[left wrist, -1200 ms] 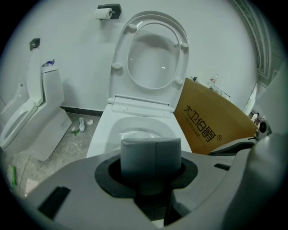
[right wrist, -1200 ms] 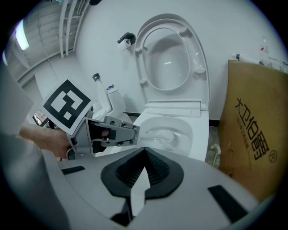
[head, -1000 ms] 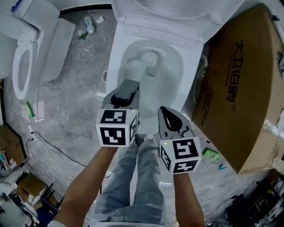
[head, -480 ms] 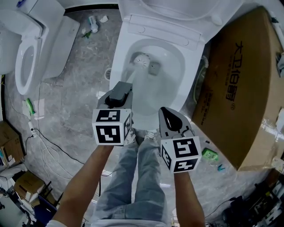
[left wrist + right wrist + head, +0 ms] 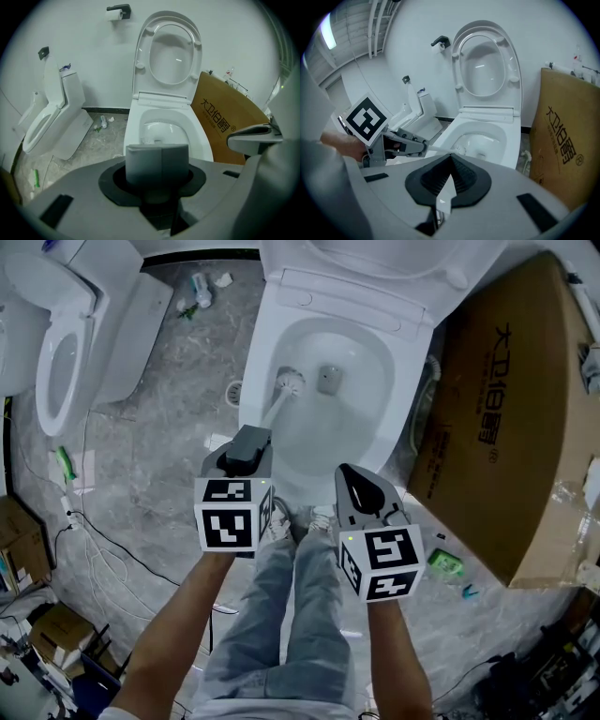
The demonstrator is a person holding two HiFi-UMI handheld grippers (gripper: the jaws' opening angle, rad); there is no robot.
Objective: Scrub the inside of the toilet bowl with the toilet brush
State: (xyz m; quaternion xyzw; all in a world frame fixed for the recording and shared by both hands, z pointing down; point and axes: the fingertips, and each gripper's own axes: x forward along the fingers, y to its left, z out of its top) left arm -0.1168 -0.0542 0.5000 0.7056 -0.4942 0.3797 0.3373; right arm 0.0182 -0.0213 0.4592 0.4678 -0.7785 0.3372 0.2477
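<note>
The white toilet [image 5: 262, 352] stands open with its lid up, and its bowl [image 5: 165, 127] is wet. My left gripper [image 5: 246, 448] hovers over the bowl's front left rim, shut on the white handle of the toilet brush. The brush head [image 5: 289, 382] presses against the bowl's left inner wall, beside the drain opening [image 5: 327, 380]. The brush head [image 5: 147, 139] also shows just past the closed left jaws. My right gripper [image 5: 349, 474] hangs at the toilet's front edge, shut and holding nothing. In the right gripper view the left gripper [image 5: 389, 143] and the brush handle [image 5: 438, 149] reach into the bowl.
A large cardboard box [image 5: 511, 418] leans right of the toilet. A second toilet [image 5: 56, 362] stands at the left. A bottle [image 5: 195, 287] and scraps lie on the grey floor, with cables [image 5: 94, 549] at lower left. My jeans-clad legs [image 5: 300, 615] stand before the toilet.
The brush head has swept from the bowl's back middle to its left wall, and the left gripper has shifted a little left. The right gripper has stayed put.
</note>
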